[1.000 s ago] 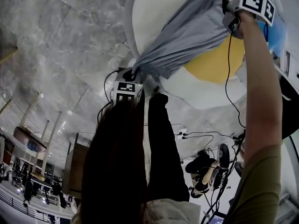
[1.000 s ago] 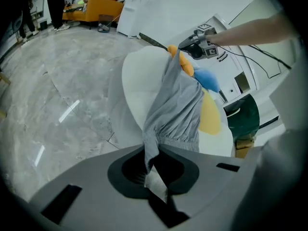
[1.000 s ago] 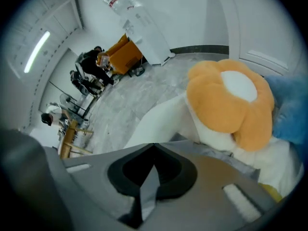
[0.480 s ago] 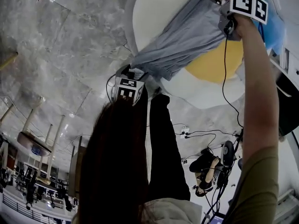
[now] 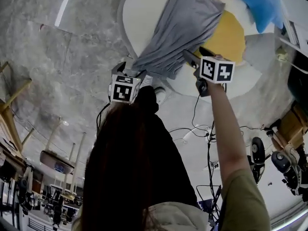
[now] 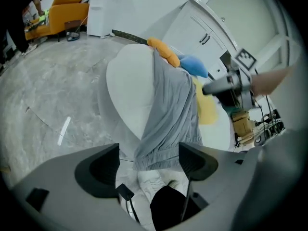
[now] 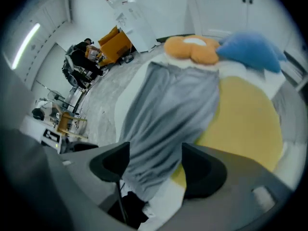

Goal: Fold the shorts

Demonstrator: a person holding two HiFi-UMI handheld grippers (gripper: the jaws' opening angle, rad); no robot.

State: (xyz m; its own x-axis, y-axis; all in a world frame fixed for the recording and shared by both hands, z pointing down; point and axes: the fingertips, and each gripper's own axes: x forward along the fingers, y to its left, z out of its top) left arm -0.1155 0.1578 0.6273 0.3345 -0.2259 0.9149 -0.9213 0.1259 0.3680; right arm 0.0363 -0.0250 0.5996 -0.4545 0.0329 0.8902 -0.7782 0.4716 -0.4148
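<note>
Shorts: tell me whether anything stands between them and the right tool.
Nothing visible does. The right tool hangs by the near end of the shorts; its jaws have just been opening and grip nothing, with only grey fabric showing beyond them.

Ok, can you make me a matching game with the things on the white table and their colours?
Things
1. shorts
2. round patch beside the shorts
3. soft lump at the far end of the shorts
4. bundle next to that lump

Colours
A. blue
B. grey
C. orange
D. yellow

Pairs: 1-B, 2-D, 3-C, 4-A
</note>
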